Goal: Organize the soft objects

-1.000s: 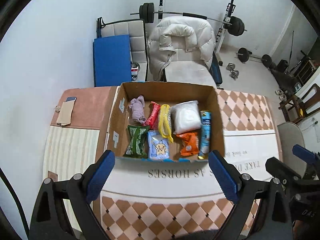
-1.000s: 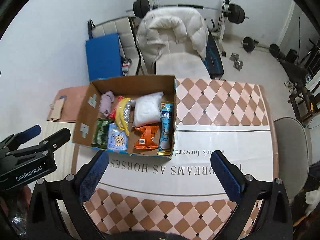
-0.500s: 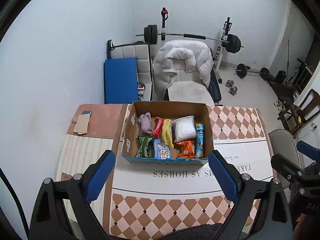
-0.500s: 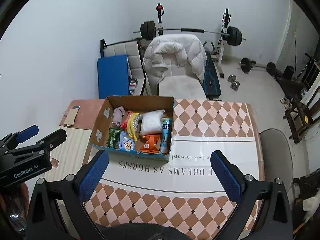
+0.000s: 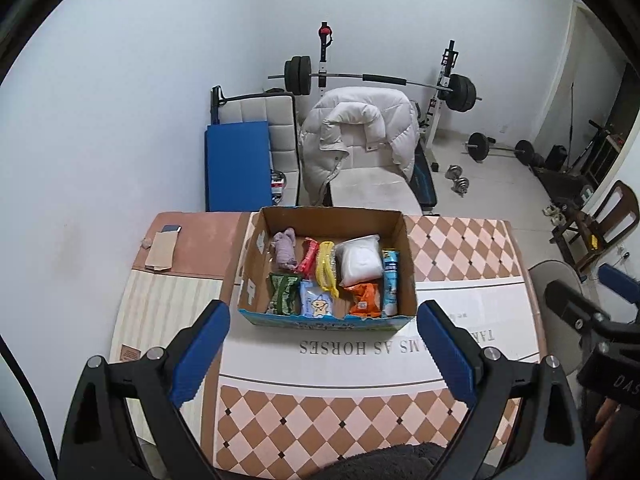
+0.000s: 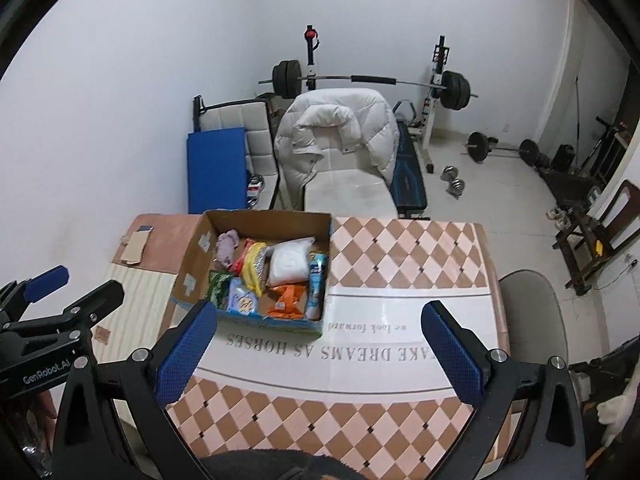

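Note:
An open cardboard box stands on the table and holds several soft items: a purple plush, a red packet, a yellow item, a white bag, a green packet, a blue tissue pack, an orange packet and a blue tube pack. My left gripper is open and empty, held high above the table's near side. My right gripper is open and empty, held high to the right of the left one.
The table has a checkered cloth with printed text. A phone and a cardboard piece lie at its far left corner. A chair with a white jacket, weights and a blue mat stand behind. A round chair stands at the right.
Both grippers have risen and pulled back from the table, so the box looks smaller and farther. Both stay open and empty.

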The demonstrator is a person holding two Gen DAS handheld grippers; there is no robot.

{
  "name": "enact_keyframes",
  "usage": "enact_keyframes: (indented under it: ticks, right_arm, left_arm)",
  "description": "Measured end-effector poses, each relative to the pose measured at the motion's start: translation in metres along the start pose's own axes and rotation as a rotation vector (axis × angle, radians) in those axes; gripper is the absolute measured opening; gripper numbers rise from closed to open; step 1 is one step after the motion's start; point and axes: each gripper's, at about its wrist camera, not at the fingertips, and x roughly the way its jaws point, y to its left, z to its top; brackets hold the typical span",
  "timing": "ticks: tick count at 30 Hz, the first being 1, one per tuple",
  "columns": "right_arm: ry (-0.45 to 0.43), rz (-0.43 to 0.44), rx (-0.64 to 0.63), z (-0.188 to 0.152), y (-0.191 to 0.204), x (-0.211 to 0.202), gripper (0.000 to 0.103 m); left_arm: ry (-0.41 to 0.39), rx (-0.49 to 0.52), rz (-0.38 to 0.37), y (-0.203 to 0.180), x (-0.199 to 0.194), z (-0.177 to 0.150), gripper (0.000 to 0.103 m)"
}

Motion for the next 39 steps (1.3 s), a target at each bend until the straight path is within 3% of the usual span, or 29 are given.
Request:
enact_keyframes:
  ticks: [5, 6, 39]
  right_arm:
    - [-0.017, -0.024, -0.002, 0.006, 0.0, 0.005, 0.103]
    - [-0.017, -0.028, -0.004, 0.007, 0.0, 0.006, 0.103]
    - [0.019, -0.027, -0.018, 0.008, 0.005, 0.037, 0.103]
  left_arm:
    - [0.002, -0.002, 0.027, -0.002, 0.009, 0.0, 0.096]
    - [-0.003, -0.004, 0.034, -0.002, 0.011, 0.001, 0.103]
    - [-0.004, -0.034, 0.055, 0.01, 0.021, 0.002, 0.103]
